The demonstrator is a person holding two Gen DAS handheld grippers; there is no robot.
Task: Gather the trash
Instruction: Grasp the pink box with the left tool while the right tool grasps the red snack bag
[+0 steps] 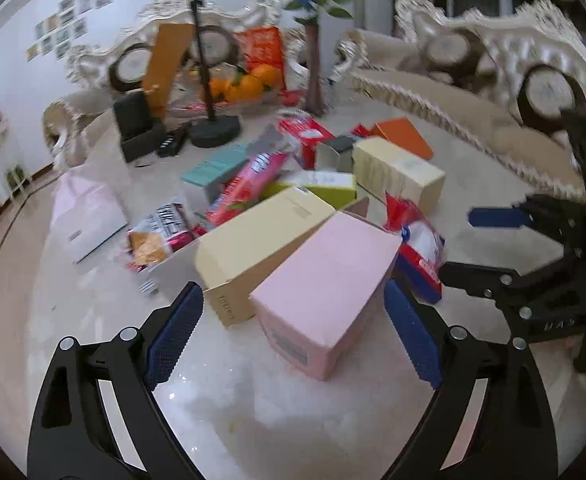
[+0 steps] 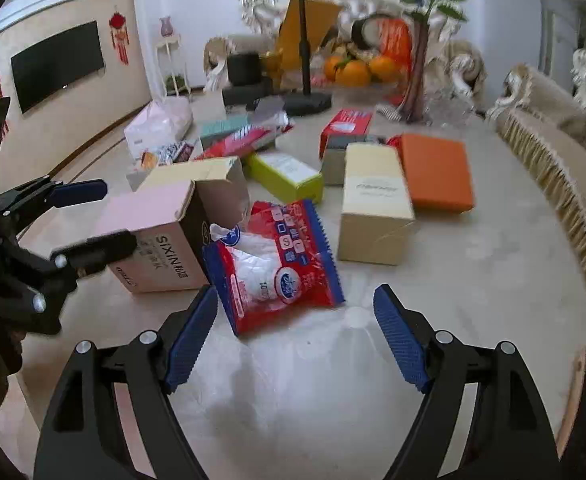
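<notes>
Behind the pink box [image 1: 325, 292], litter overlaps; both claws, left [image 1: 293, 332] and right [image 2: 295, 338], gape empty.

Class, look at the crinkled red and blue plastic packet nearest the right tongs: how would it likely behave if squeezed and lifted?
The crinkled red and blue plastic packet looks torn open and creased, so it probably crumples rather than staying stiff. White soft contents show inside; likely light. Its glossy film may slip.
</notes>
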